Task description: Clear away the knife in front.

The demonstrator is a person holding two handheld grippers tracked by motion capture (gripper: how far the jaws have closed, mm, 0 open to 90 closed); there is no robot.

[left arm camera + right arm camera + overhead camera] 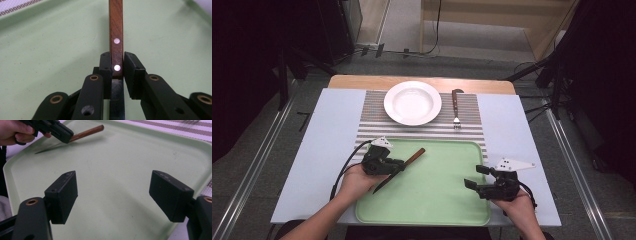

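Left hand-held gripper [117, 65] pinching the knife [399, 170] by its handle; pads pressed on both sides of the wood. Left gripper view gives the detail: brown grained handle, flat-sided, two round metal rivets, running straight away from the jaws over the green tray [50, 50]. High view adds the dark blade, pointing back toward the near left corner of the tray [437, 200], knife held slantwise over the tray's left part. Right gripper view shows the blade as a thin dark sliver and the handle end rounded. Right hand-held gripper [479, 176] spread wide, nothing between its blocky black pads, over the tray's near right part. Tray smooth plastic, rounded corners. Beyond it on the counter, a striped mat [372, 112] carries a white round plate [413, 102] and a wood-handled fork [456, 107].
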